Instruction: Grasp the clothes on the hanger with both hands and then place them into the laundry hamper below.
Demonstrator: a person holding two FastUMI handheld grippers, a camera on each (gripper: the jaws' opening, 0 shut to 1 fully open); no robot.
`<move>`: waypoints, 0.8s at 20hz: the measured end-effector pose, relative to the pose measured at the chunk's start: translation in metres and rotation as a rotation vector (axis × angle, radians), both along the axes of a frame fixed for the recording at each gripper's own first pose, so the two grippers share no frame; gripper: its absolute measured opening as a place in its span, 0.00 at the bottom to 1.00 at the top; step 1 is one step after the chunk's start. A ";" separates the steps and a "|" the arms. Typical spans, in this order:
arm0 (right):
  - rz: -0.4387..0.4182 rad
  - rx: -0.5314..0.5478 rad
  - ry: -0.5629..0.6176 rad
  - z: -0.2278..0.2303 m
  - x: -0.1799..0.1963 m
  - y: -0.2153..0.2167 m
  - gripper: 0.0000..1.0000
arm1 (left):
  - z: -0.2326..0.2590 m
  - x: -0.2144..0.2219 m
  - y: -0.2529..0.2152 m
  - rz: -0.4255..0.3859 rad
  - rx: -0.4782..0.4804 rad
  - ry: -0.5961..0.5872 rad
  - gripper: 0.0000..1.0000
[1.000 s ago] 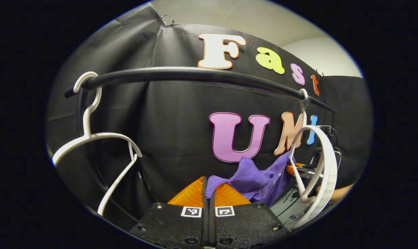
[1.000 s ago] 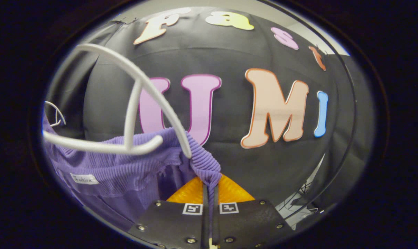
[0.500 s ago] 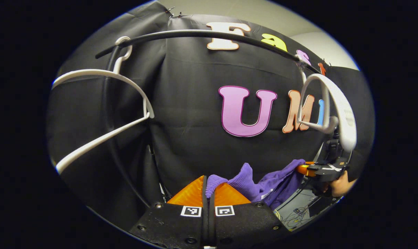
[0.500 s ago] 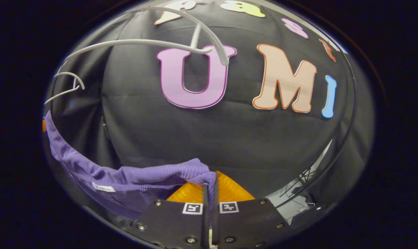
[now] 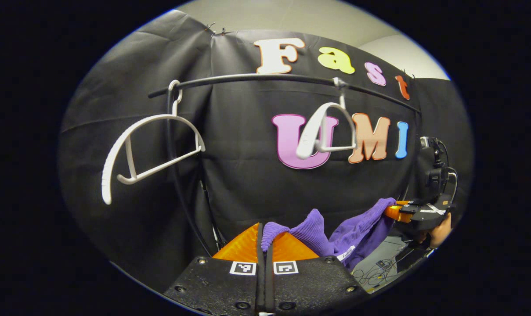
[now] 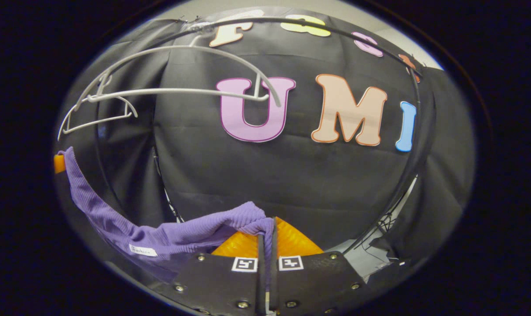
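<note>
A purple ribbed garment hangs slack between my two grippers, off the hangers. In the left gripper view my left gripper is shut on one bunched end of it. The cloth runs right to the right gripper, held by a hand. In the right gripper view my right gripper is shut on the garment, which sags left toward the left gripper. A bare white hanger hangs on the black rail, above and beyond the garment.
A second bare white hanger hangs near the rail's left end, by the rack's upright post. Cables lie on the floor at lower right. A camera stand rises behind the right gripper.
The garment has come off the hanger. Both grippers have drawn back and down from the rail with it. The freed hanger swings bare, farther away.
</note>
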State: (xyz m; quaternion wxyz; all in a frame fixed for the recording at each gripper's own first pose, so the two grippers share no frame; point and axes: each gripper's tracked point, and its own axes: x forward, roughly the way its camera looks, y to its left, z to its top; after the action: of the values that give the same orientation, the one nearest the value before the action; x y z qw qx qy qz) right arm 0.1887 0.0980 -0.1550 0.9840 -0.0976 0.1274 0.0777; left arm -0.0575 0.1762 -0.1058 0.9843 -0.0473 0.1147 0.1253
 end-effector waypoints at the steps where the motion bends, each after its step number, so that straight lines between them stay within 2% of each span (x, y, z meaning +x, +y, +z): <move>1: 0.001 0.005 -0.009 0.008 -0.010 -0.004 0.04 | 0.007 -0.004 -0.011 -0.010 0.012 -0.010 0.00; 5: 0.002 0.043 -0.063 0.046 -0.047 -0.013 0.04 | 0.042 -0.005 -0.053 -0.056 0.032 -0.081 0.00; 9: -0.012 0.114 -0.091 0.079 -0.068 -0.018 0.04 | 0.063 0.005 -0.094 -0.143 0.070 -0.114 0.02; 15: -0.058 0.191 -0.138 0.128 -0.074 -0.032 0.03 | 0.090 0.046 -0.143 -0.242 0.061 -0.162 0.00; 16: -0.069 0.202 -0.140 0.133 -0.073 -0.035 0.00 | 0.097 0.054 -0.149 -0.244 0.070 -0.175 0.00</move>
State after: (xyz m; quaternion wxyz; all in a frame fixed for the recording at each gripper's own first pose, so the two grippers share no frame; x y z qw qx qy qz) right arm 0.1158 0.0635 -0.0223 0.9974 0.0015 0.0532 0.0490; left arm -0.0038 0.0273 -0.0089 0.9995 -0.0095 0.0287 0.0042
